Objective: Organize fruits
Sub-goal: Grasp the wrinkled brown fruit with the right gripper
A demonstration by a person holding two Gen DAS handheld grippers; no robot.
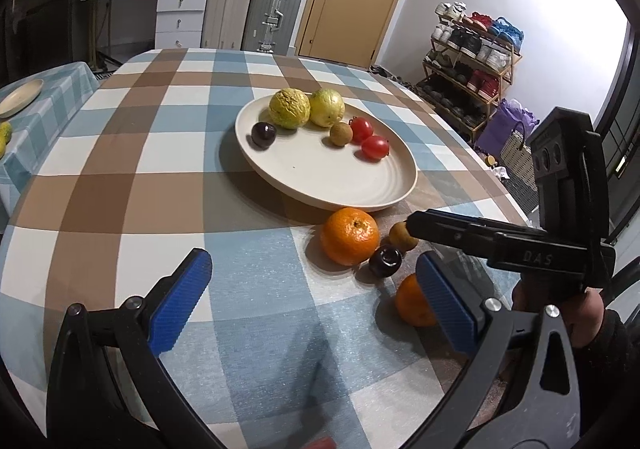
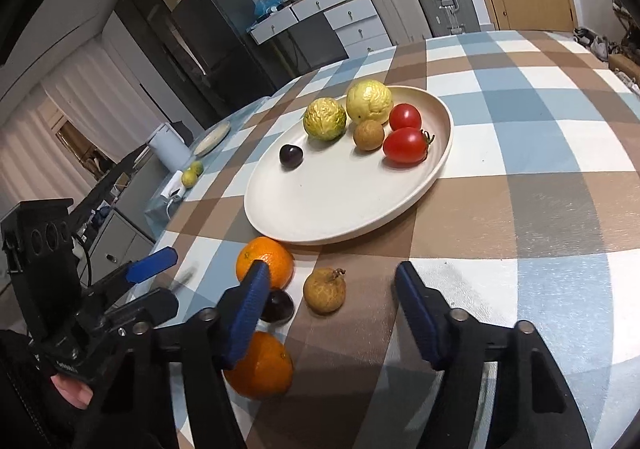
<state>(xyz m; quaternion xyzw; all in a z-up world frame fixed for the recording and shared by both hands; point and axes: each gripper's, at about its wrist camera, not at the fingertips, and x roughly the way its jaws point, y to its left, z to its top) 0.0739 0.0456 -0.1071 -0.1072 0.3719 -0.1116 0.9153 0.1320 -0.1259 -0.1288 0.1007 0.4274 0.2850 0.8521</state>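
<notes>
A: Fruits: where?
B: Six lie on the plate [image 2: 436, 173]; two oranges [image 2: 265, 263], a plum [image 2: 280, 309] and a longan [image 2: 324, 291] lie on the tablecloth [image 2: 540, 209] beside it.
A: Tongs?
B: Left gripper [image 1: 312, 301] spread, empty. Right gripper [image 2: 328, 313] spread around the longan, not touching.

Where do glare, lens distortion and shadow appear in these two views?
Left wrist view: blown-out window glare at upper right; the checked tablecloth bows under fisheye curvature. Right wrist view: dark vignette corners; the plate casts a soft shadow toward the camera.
</notes>
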